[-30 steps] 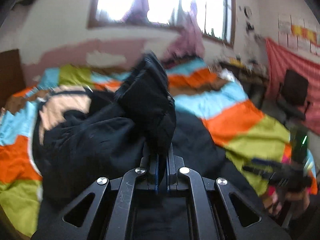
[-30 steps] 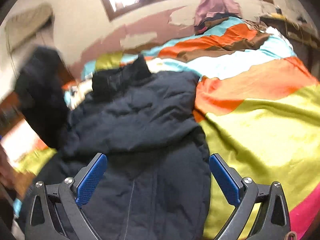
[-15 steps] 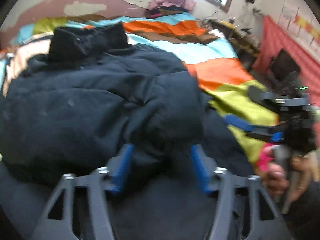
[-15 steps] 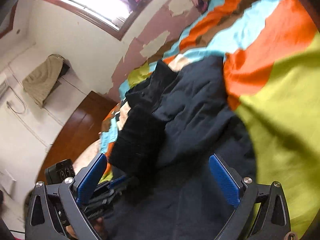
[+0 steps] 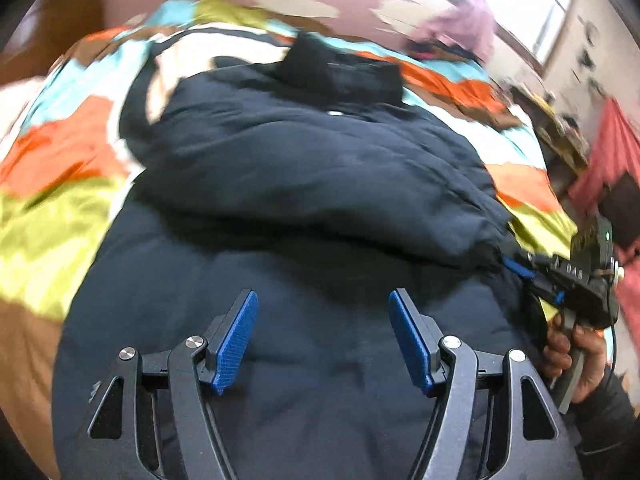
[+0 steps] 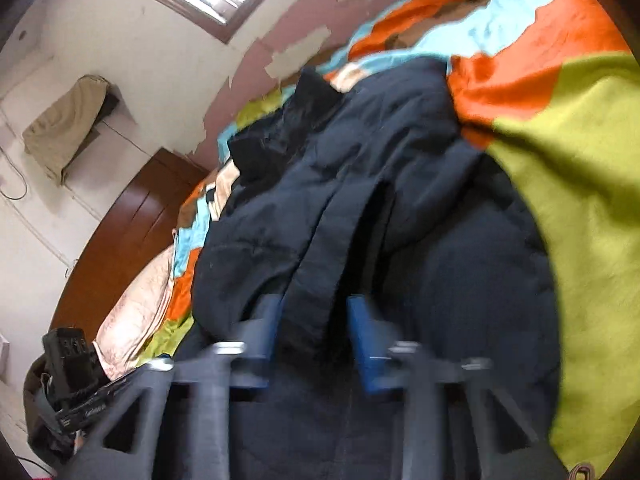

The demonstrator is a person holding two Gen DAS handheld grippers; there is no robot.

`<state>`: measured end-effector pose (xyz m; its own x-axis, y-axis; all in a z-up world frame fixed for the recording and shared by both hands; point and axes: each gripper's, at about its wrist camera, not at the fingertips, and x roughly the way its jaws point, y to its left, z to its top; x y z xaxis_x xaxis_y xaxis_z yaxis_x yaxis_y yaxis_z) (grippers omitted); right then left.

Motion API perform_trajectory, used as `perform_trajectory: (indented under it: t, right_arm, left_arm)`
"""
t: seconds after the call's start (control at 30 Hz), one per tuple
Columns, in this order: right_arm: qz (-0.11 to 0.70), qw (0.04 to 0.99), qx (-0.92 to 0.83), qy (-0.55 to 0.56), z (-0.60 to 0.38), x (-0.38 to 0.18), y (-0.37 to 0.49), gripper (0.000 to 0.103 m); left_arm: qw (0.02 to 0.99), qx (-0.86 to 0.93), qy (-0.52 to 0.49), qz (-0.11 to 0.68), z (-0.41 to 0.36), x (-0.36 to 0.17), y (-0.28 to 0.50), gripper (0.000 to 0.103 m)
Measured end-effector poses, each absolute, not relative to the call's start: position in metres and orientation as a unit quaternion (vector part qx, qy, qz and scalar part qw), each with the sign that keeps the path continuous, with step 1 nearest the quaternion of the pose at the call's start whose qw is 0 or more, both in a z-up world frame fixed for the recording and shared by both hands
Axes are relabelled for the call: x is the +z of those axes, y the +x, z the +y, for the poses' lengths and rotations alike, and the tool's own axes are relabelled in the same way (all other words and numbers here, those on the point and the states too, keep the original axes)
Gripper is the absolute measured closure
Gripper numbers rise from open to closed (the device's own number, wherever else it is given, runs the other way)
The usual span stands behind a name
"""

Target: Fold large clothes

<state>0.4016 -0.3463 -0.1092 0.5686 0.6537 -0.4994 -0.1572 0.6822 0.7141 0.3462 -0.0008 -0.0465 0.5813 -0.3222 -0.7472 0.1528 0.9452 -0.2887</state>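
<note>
A large dark navy padded jacket lies on a bed, its black collar at the far end. One sleeve is folded across the body. My left gripper is open and empty above the jacket's lower part. My right gripper is blurred, its blue pads closing around the sleeve's cuff; in the left wrist view it sits at the sleeve's end on the right. The jacket fills the middle of the right wrist view.
The bed has a patchwork cover of orange, lime, cyan and brown. A wooden headboard stands on the left. A peeling wall and window are beyond. A red cloth and dark chair are at the right.
My left gripper let go of the sleeve it held up and opened; the sleeve now lies across the jacket. My right gripper moved in and narrowed around the sleeve's cuff.
</note>
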Motion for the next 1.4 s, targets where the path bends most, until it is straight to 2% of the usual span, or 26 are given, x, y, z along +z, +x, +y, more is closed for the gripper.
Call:
perform_trajectory:
  t: [0.07,0.13,0.3,0.53,0.63,0.67,0.73,0.8,0.87,0.93,0.97,1.0,1.03,1.13,1.2,1.27,1.4]
  right_arm:
    - [0.401,0.835,0.235,0.295,-0.338,-0.105,0.399,0.093]
    - [0.395,0.845,0.228,0.279,-0.335,-0.096,0.397,0.097]
    - [0.367,0.877,0.213,0.225,-0.328,-0.048,0.396,0.098]
    - [0.394,0.887,0.174,0.165,-0.313,-0.049,0.398,0.097]
    - [0.431,0.879,0.141,0.147,-0.306,-0.067,0.405,0.092]
    - [0.435,0.879,0.132,0.140,-0.304,-0.071,0.406,0.088]
    - [0.435,0.879,0.128,0.145,-0.304,-0.076,0.410,0.076]
    - [0.427,0.877,0.130,0.177,-0.307,-0.080,0.411,0.057]
    - [0.425,0.868,0.127,0.225,-0.309,-0.086,0.416,0.052]
    - [0.428,0.857,0.122,0.259,-0.307,-0.093,0.424,0.052]
    - [0.431,0.856,0.116,0.262,-0.305,-0.094,0.427,0.056]
    - [0.434,0.861,0.098,0.249,-0.302,-0.093,0.430,0.085]
    - [0.438,0.867,0.075,0.225,-0.298,-0.089,0.431,0.098]
    - [0.415,0.901,0.032,0.124,-0.278,-0.065,0.428,0.098]
    - [0.365,0.928,0.012,0.069,-0.269,-0.036,0.422,0.099]
    - [0.339,0.939,-0.006,0.061,-0.274,-0.020,0.426,0.099]
    - [0.355,0.933,-0.013,0.063,-0.290,-0.028,0.452,0.098]
  left_arm:
    - [0.882,-0.112,-0.123,0.441,0.020,-0.052,0.343,0.041]
    - [0.879,-0.101,-0.146,0.442,0.036,-0.052,0.339,0.041]
    - [0.884,-0.081,-0.179,0.424,0.069,-0.045,0.345,0.041]
    - [0.913,-0.050,-0.172,0.367,0.100,-0.039,0.413,0.041]
    - [0.902,-0.048,-0.192,0.383,0.109,-0.060,0.428,0.041]
    - [0.896,-0.061,-0.201,0.392,0.110,-0.068,0.431,0.041]
    - [0.882,-0.081,-0.216,0.411,0.112,-0.081,0.436,0.041]
    - [0.876,-0.084,-0.226,0.418,0.114,-0.086,0.439,0.041]
    - [0.874,-0.085,-0.238,0.416,0.117,-0.086,0.441,0.041]
    - [0.872,-0.083,-0.248,0.413,0.119,-0.087,0.445,0.041]
    - [0.870,-0.081,-0.253,0.415,0.120,-0.088,0.447,0.041]
    - [0.870,-0.079,-0.254,0.416,0.118,-0.087,0.447,0.041]
    - [0.870,-0.076,-0.249,0.418,0.117,-0.087,0.448,0.041]
    - [0.879,-0.083,-0.229,0.409,0.106,-0.078,0.448,0.041]
    - [0.889,-0.090,-0.211,0.395,0.099,-0.071,0.445,0.041]
    - [0.896,-0.090,-0.195,0.389,0.094,-0.067,0.444,0.041]
    - [0.889,-0.089,-0.179,0.413,0.087,-0.080,0.451,0.041]
